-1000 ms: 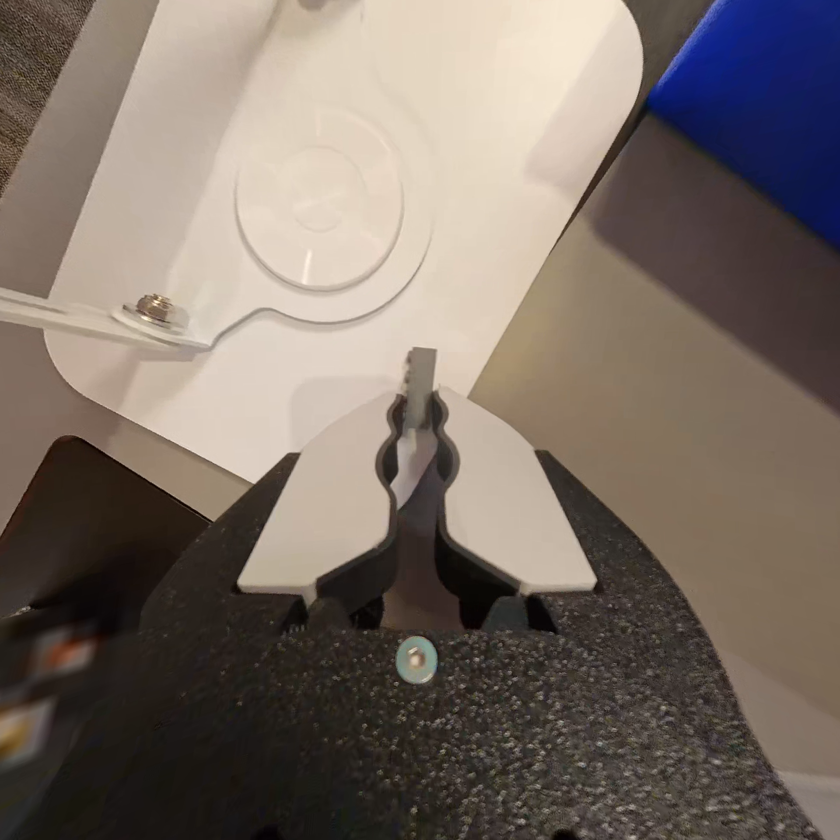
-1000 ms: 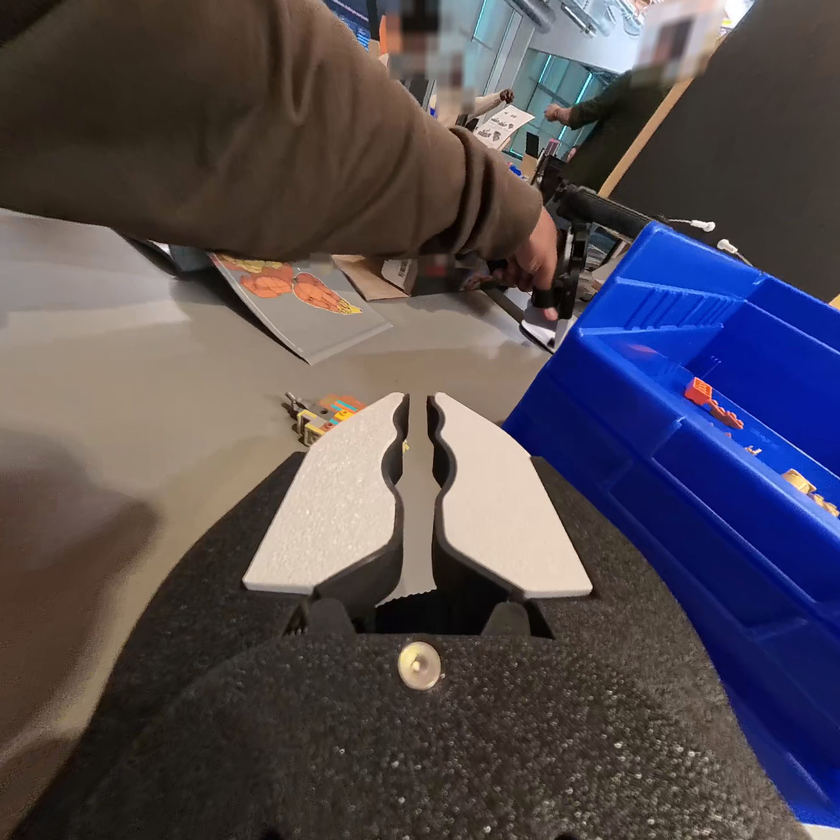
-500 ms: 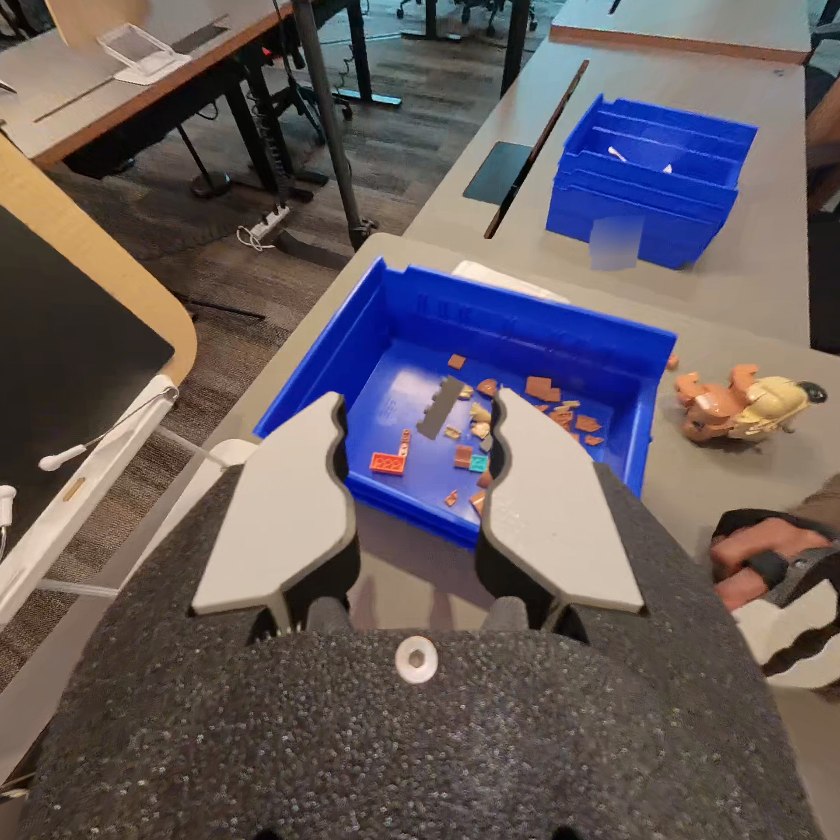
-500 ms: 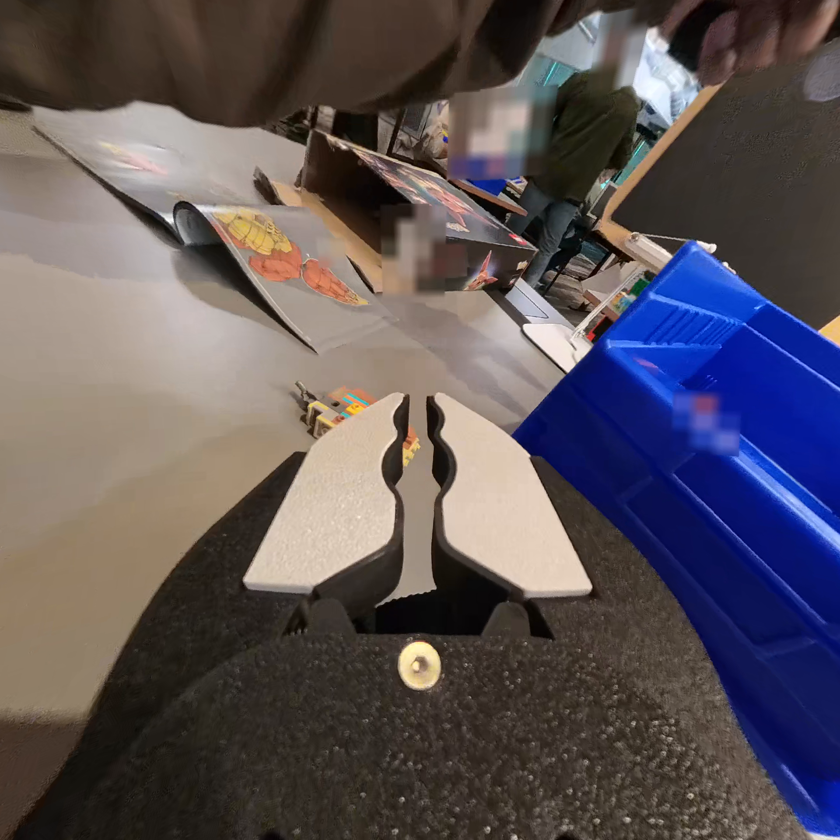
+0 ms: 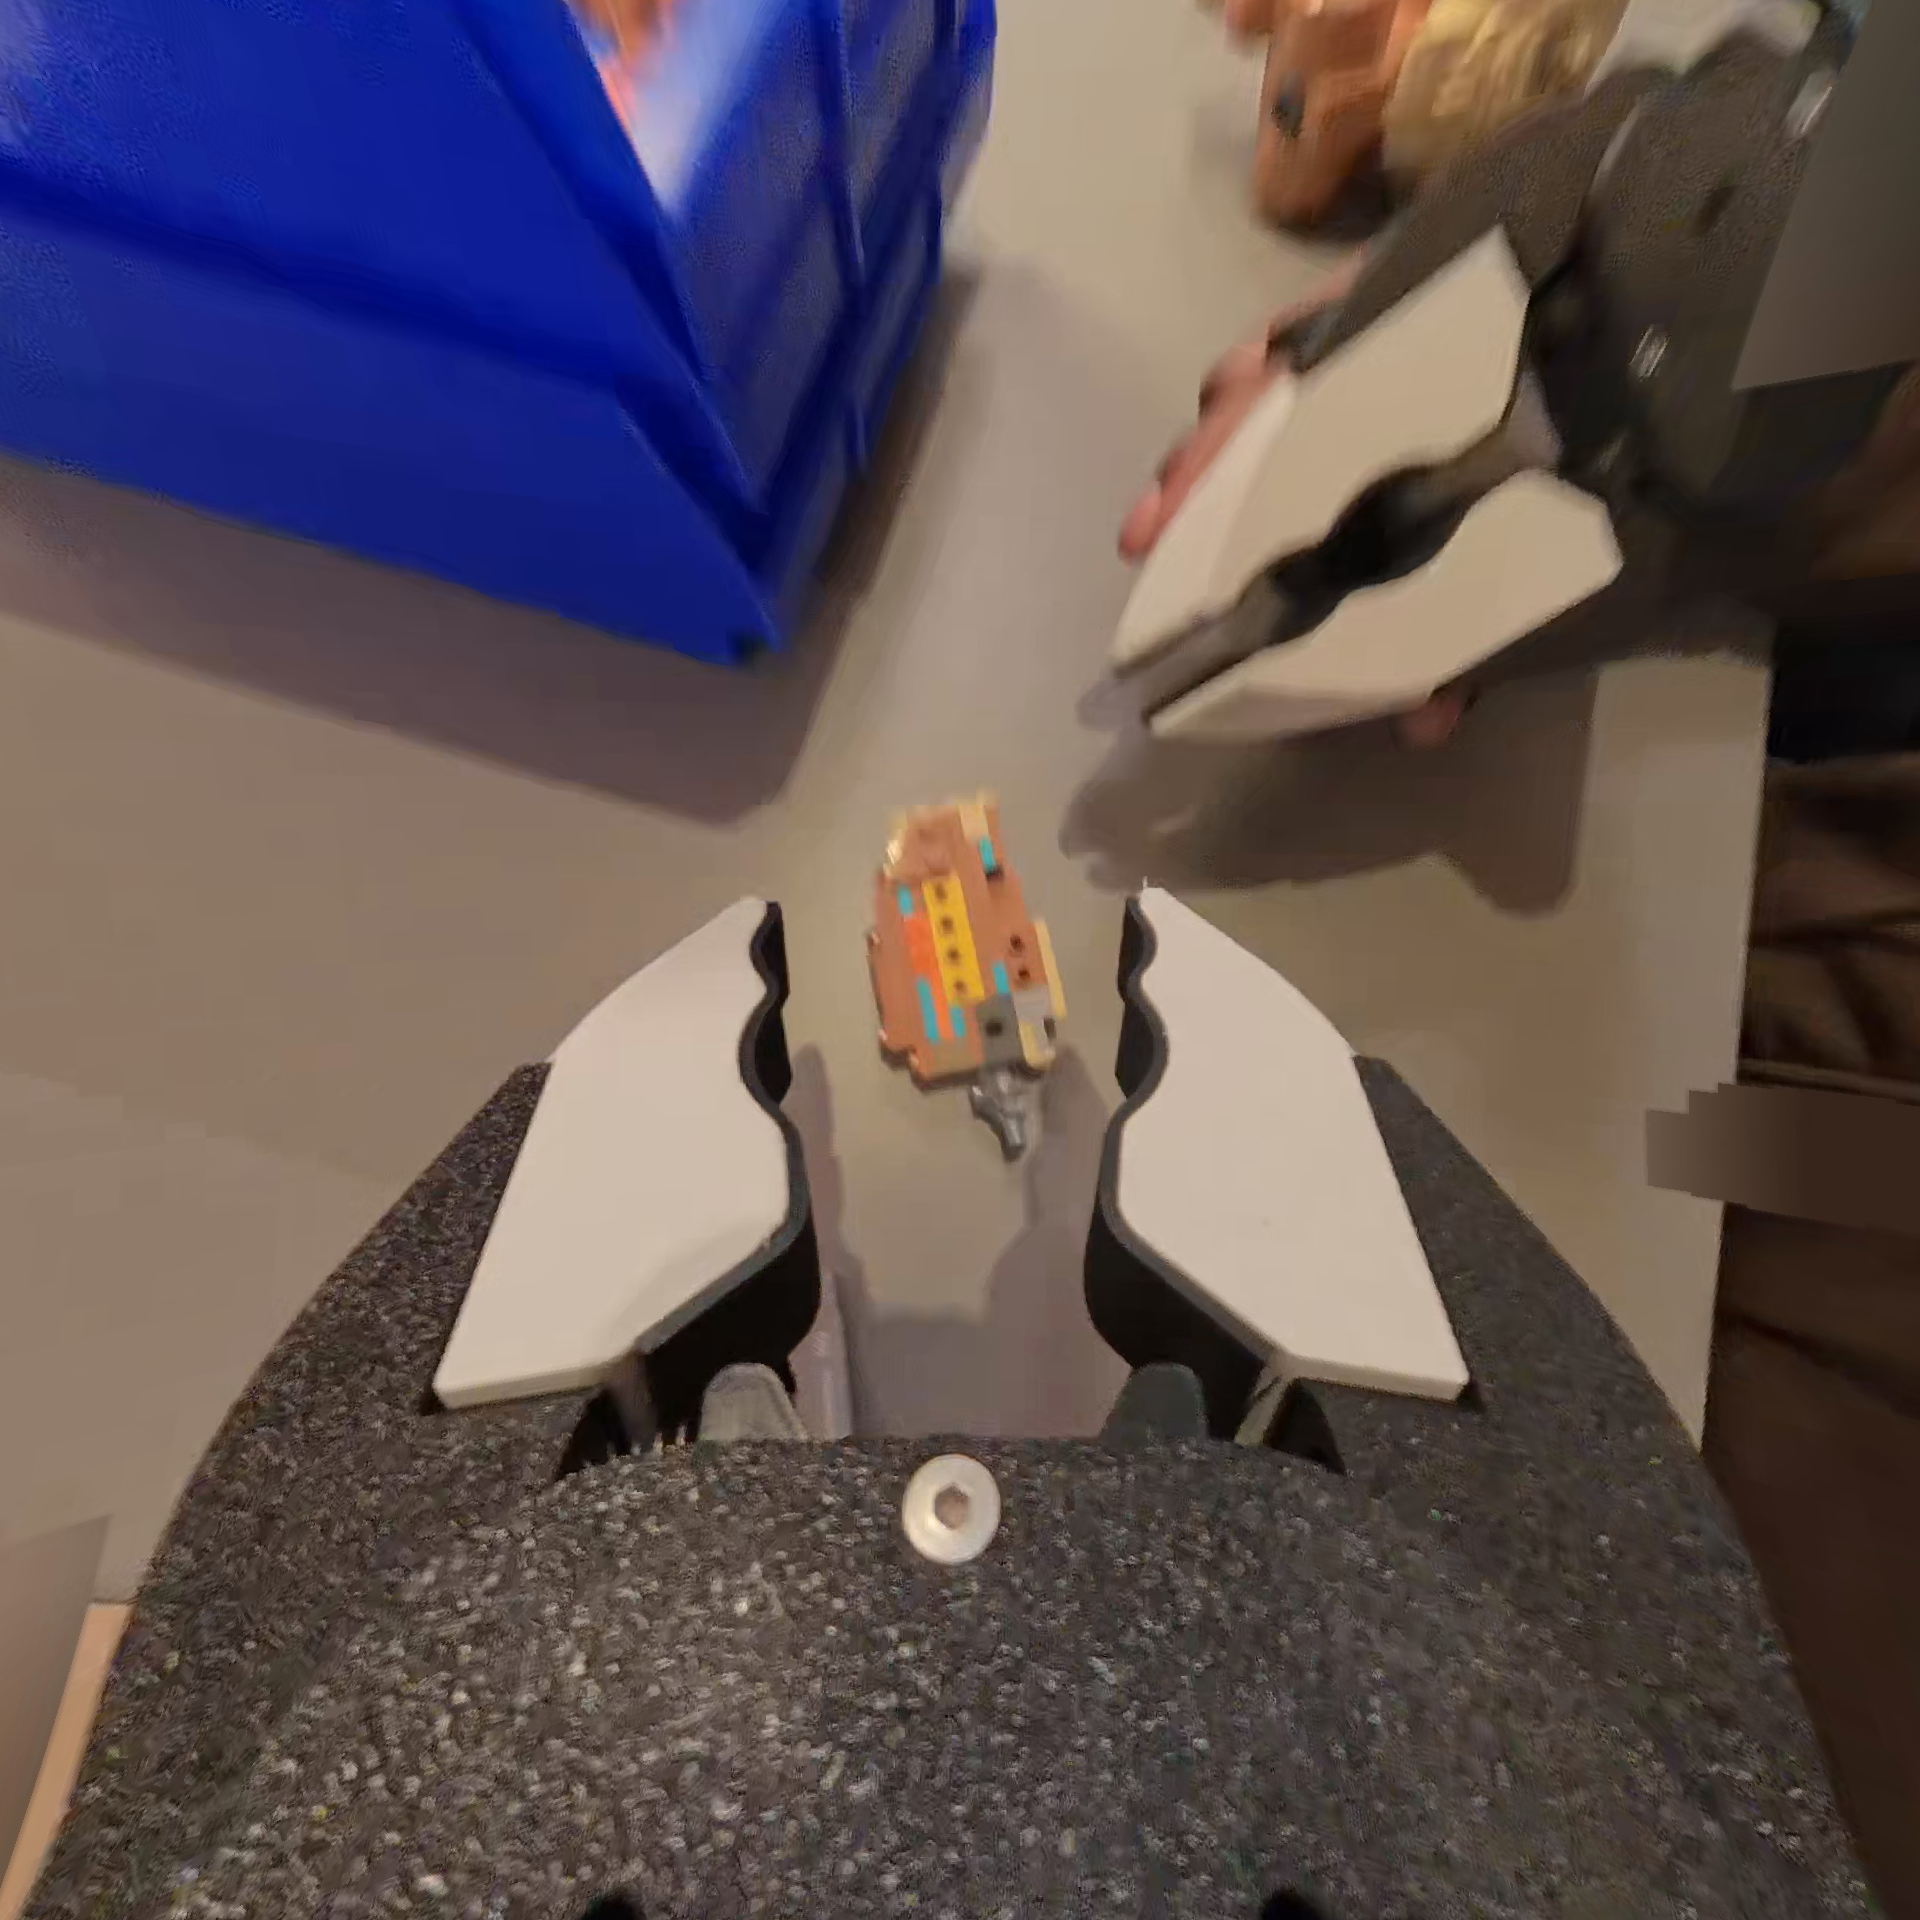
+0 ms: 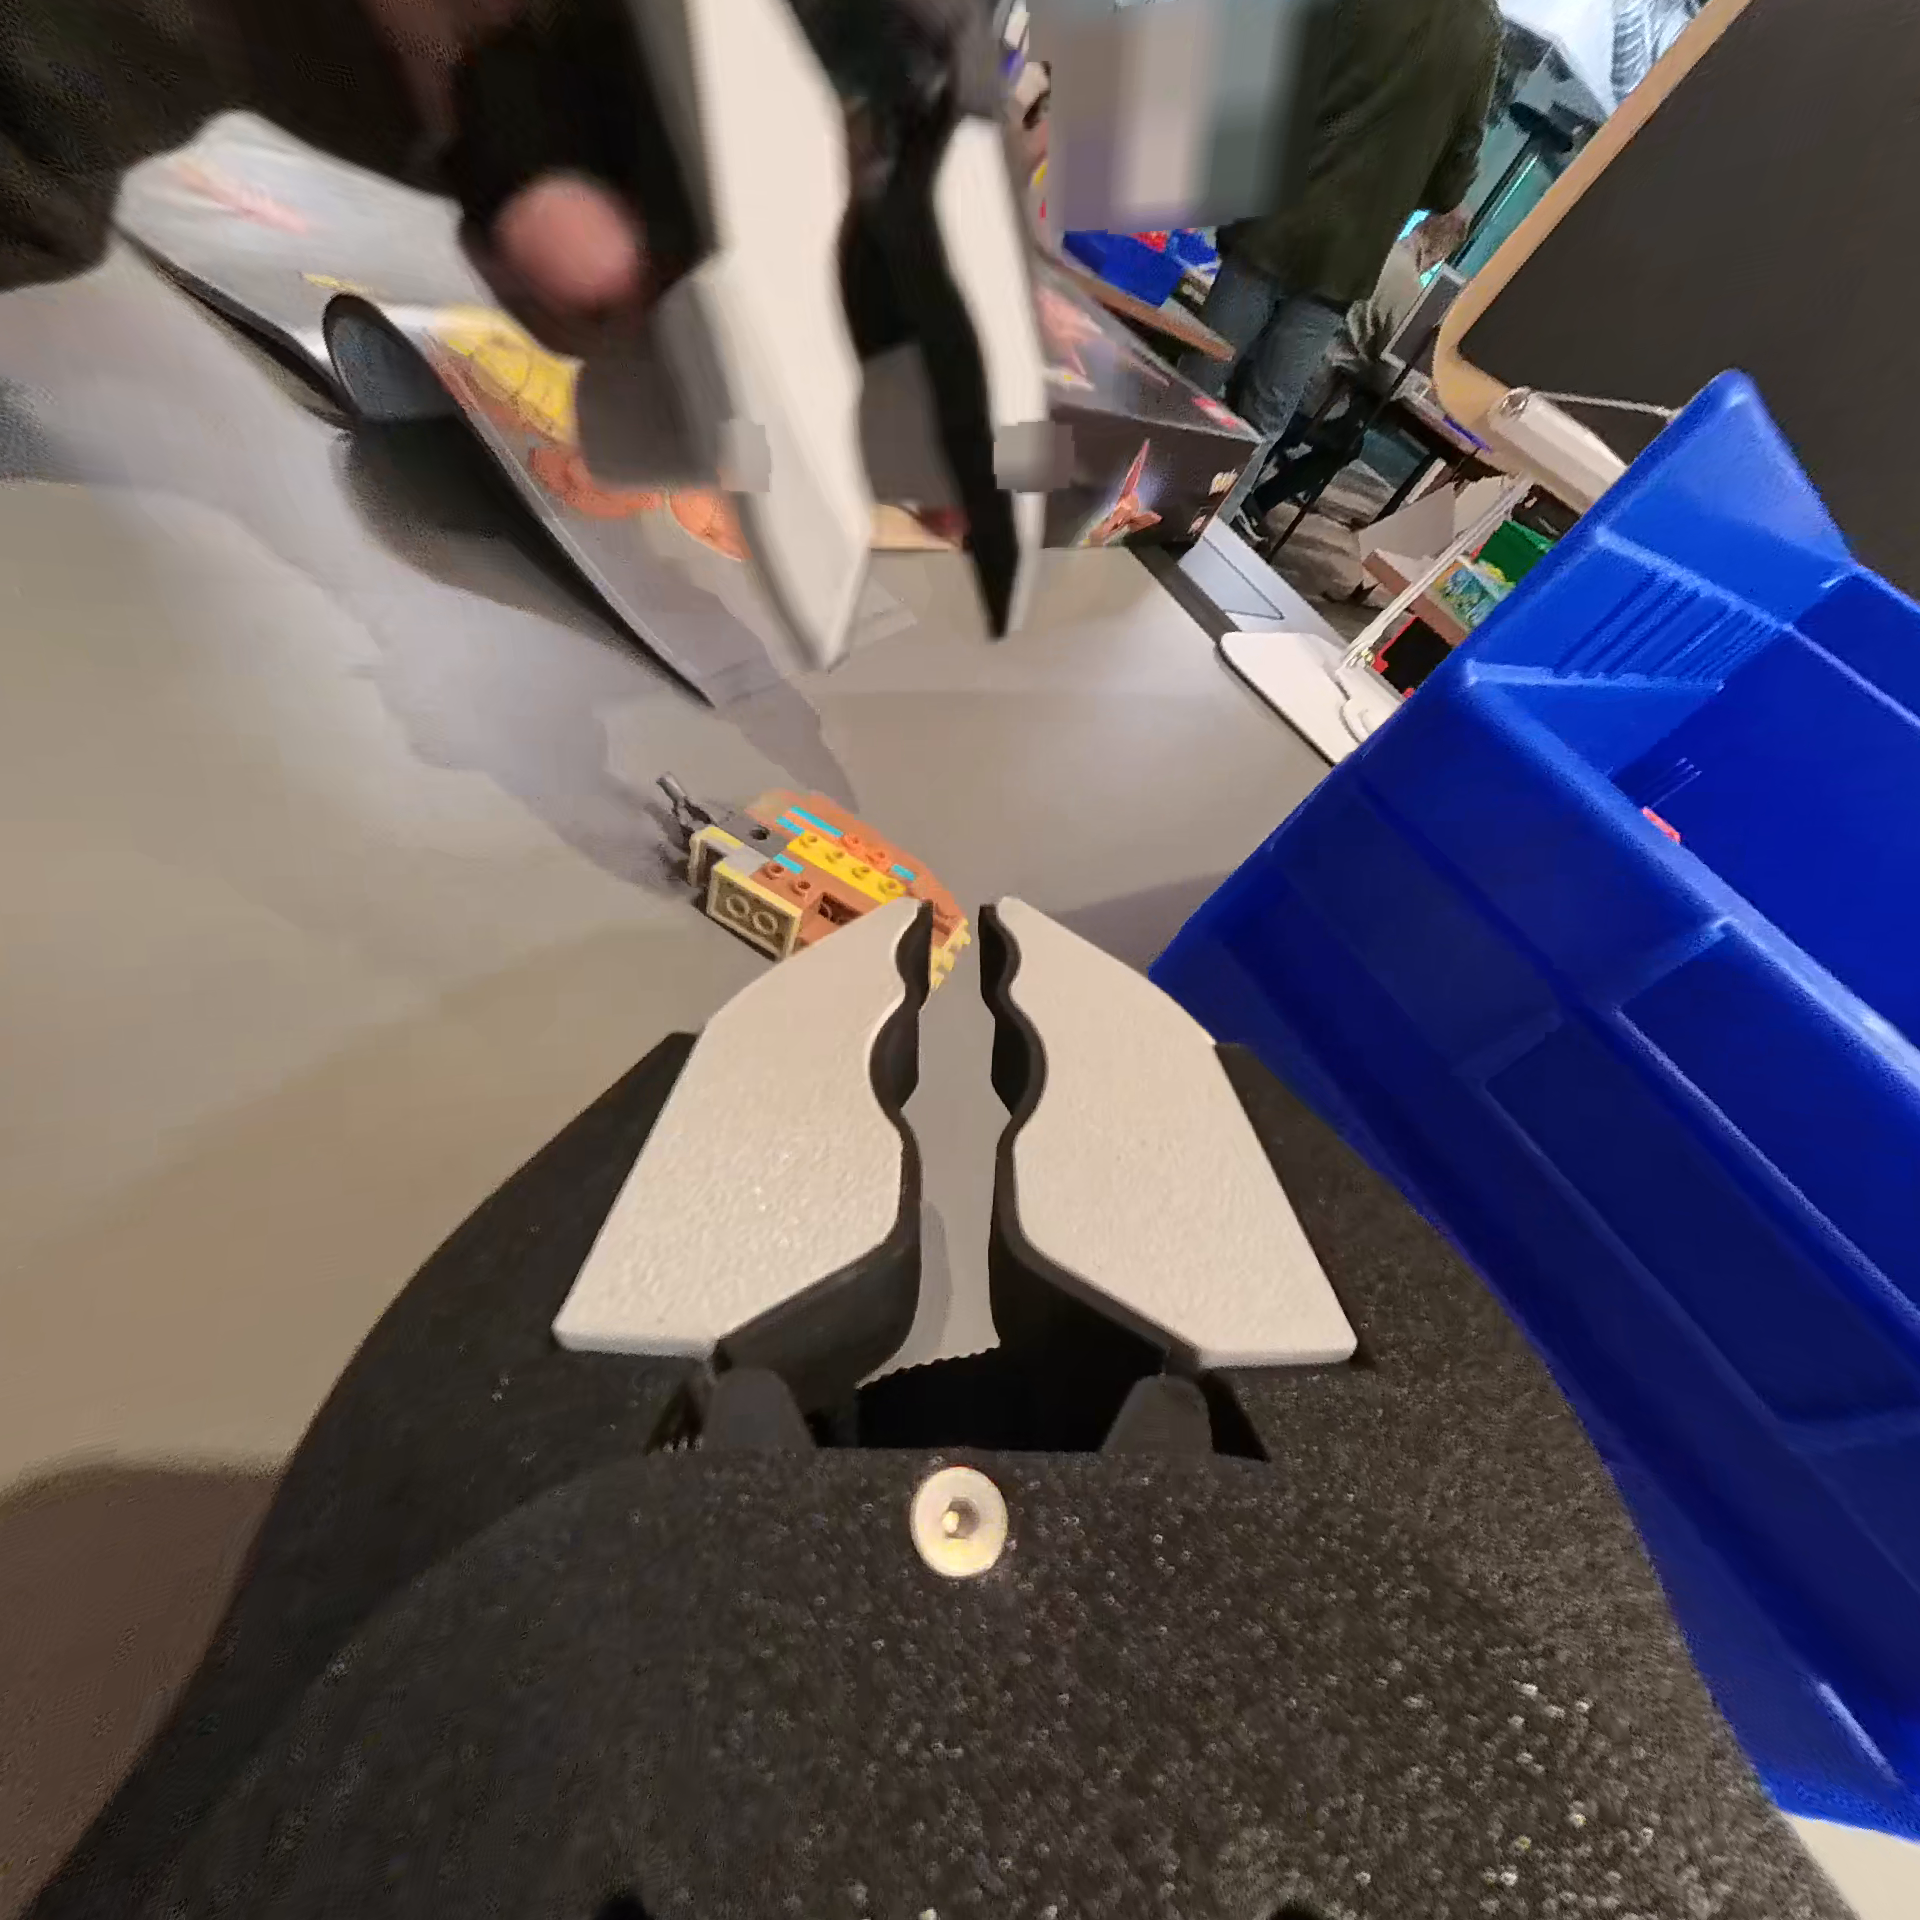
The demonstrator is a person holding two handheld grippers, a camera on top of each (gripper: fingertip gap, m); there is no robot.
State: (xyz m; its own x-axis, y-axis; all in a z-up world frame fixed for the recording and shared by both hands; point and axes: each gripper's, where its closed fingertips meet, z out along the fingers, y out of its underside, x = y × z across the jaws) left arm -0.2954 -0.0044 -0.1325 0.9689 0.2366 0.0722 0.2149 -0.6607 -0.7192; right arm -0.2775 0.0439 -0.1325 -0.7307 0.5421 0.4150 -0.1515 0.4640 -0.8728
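Bricks in a small brown-and-yellow build [image 5: 961,971] lay flat on the desk [image 5: 312,935] beneath the released left claw [image 5: 951,914], framed for gripping, while the empty right claw [image 6: 951,914] sat nearly clenched nearby.

Right hand-held gripper [image 6: 951,920], grey fingers on black foam body: narrow gap between jaws, nothing held, tips just short of small brown, orange and yellow toy-brick assembly [image 6: 805,868] lying on grey desk [image 6: 260,987]. Blue plastic bin [image 6: 1579,956] just right of gripper. Left hand-held gripper [image 6: 904,623] blurred above assembly, jaws apart, pointing down. Open printed booklet [image 6: 499,416] behind it.
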